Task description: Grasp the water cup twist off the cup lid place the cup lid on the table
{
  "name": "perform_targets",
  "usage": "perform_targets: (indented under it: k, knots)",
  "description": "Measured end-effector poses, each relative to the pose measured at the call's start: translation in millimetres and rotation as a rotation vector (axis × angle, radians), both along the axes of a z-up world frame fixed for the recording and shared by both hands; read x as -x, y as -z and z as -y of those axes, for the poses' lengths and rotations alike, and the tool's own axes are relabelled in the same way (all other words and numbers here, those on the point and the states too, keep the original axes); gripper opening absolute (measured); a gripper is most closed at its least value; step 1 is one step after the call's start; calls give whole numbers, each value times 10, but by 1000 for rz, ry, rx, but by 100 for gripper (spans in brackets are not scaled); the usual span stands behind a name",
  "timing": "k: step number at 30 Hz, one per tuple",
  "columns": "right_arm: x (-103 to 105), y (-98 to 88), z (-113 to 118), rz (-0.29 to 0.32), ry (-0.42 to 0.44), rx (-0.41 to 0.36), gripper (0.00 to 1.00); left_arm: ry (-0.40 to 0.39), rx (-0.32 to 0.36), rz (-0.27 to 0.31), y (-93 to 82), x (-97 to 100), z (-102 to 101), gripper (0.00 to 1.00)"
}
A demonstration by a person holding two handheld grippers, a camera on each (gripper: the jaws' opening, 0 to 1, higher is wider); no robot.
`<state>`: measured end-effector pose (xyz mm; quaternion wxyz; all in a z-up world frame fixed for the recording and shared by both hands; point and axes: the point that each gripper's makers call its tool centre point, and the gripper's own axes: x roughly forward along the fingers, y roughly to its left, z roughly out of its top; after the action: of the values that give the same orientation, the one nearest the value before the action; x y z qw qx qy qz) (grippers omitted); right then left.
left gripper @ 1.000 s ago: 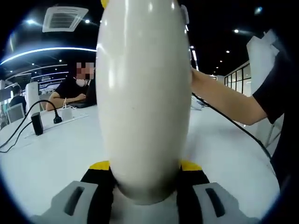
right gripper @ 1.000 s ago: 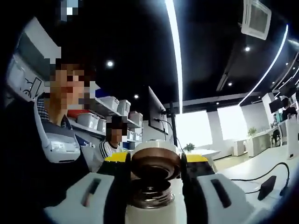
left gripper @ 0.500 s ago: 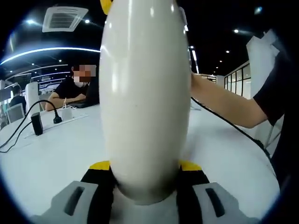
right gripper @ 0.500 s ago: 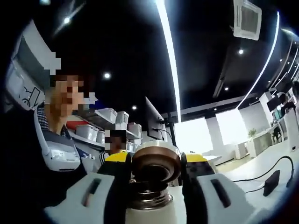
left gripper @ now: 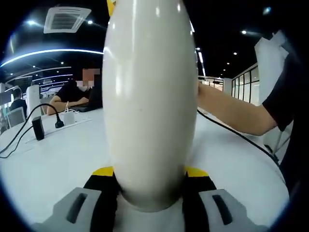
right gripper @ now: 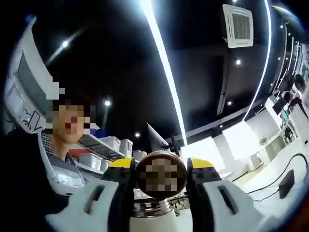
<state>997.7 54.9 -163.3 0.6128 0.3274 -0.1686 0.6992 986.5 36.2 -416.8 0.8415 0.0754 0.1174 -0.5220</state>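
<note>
Both grippers loaded: cup body in the left, lid in the right, above a white table.

Left gripper (left gripper: 149, 186) clamps the base of the white water cup (left gripper: 148, 101), jaws tight on both sides; cup stands upright over the white table (left gripper: 53, 159). A person's forearm (left gripper: 231, 108) reaches in behind it. Right gripper (right gripper: 161, 176) pinches the round brown cup lid (right gripper: 161, 173), which sits above the cup's metal threaded neck (right gripper: 150, 209); whether they touch, cannot tell.

Our left gripper view looks level across the table (left gripper: 58, 164), pressed against the cup (left gripper: 149, 106). Our right view tilts ceilingward over the cup's neck (right gripper: 152, 209), which both share.
</note>
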Motion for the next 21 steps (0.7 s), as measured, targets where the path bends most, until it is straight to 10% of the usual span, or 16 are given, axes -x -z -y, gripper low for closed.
perform_targets:
  k: [21]
  knots:
    - [215, -39, -38, 117, 22, 32, 45, 2, 0, -1, 2, -12, -2, 53]
